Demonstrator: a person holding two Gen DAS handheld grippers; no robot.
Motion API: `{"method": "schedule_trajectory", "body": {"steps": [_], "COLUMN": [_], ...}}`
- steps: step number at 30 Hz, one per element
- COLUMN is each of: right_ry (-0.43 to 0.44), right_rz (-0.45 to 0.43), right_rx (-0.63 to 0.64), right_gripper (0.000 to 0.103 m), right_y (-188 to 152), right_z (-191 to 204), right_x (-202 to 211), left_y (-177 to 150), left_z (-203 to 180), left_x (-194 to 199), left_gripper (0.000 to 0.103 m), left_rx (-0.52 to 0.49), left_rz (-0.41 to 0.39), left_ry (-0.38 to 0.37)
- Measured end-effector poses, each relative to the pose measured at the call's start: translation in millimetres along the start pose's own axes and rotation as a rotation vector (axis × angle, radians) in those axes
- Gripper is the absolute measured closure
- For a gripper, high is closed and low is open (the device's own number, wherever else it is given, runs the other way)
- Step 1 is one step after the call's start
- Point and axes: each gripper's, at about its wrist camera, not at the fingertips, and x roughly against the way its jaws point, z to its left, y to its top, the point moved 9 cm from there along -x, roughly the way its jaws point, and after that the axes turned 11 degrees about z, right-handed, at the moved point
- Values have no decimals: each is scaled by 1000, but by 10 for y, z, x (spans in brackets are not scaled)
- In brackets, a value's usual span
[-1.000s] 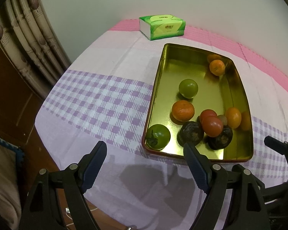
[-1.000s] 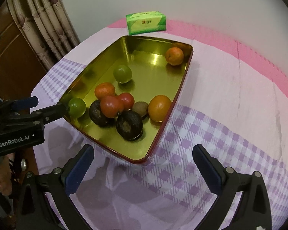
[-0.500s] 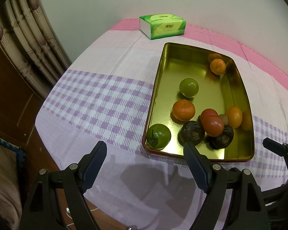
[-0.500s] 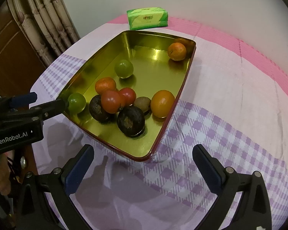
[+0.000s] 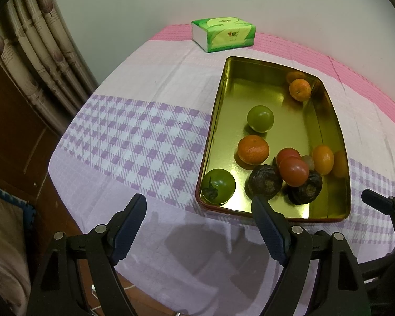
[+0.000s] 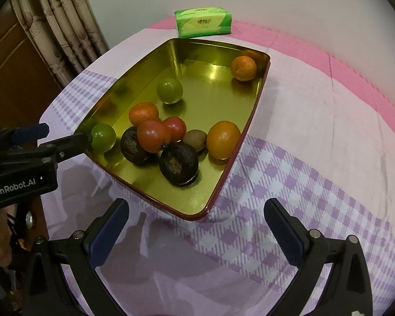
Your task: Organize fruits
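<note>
A gold metal tray (image 5: 218, 121) (image 6: 144, 76) lies on the checked tablecloth and holds several fruits: a green one (image 5: 260, 118) (image 6: 169, 90), oranges (image 5: 253, 149) (image 6: 243, 68), red tomatoes (image 5: 294, 171) (image 6: 151, 136), dark round fruits (image 5: 265, 182) (image 6: 179, 163), a dark green fruit (image 5: 219, 186) in the near corner, and a kiwi (image 6: 195, 138). My left gripper (image 5: 198, 216) is open and empty in front of the tray's near edge. My right gripper (image 6: 196, 220) is open and empty over the tray's near corner.
A green tissue pack (image 5: 223, 34) (image 6: 203, 22) stands at the back by the wall. Curtains (image 5: 39, 52) and a wooden door are at the left. The table edge runs close below both grippers. The left gripper's body (image 6: 21, 163) shows at the left of the right wrist view.
The right gripper has moved forward toward the tray, whose near corner now lies between its fingers. The left gripper has hardly moved. Both stay open.
</note>
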Motion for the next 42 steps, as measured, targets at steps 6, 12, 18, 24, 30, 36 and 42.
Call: {"method": "schedule_trajectory", "body": {"steps": [6,12,18,24,30,36,42], "right_ry": [3,2,3,4,5,5,6], "right_rz": [1,11,13,22,24,27,32], "right_rx": [-1,2,3,0,-1,3,3], "right_gripper": [1,1,1,1,1,1,1], "right_y": [-6,-25,-32,-55,-57,-64,-64], "right_z": [-4,-9,-3,20,24,32,33], "right_x": [0,-31,-38,-77,-82,-93,-108], "left_y": [6,4,-1,-8,-5,-17,-26], "left_z": [0,4,6,11,5,19,33], "left_x": [-3,-5,-11,-12,-16,-19,-25], "left_gripper": [21,21,21,21,21,21,21], "left_rx": [0,-1,-1,-3,-2,-1,-1], "left_rz": [0,1,1,3,3,4,5], "left_ry": [1,4,5,4,6,5,7]}}
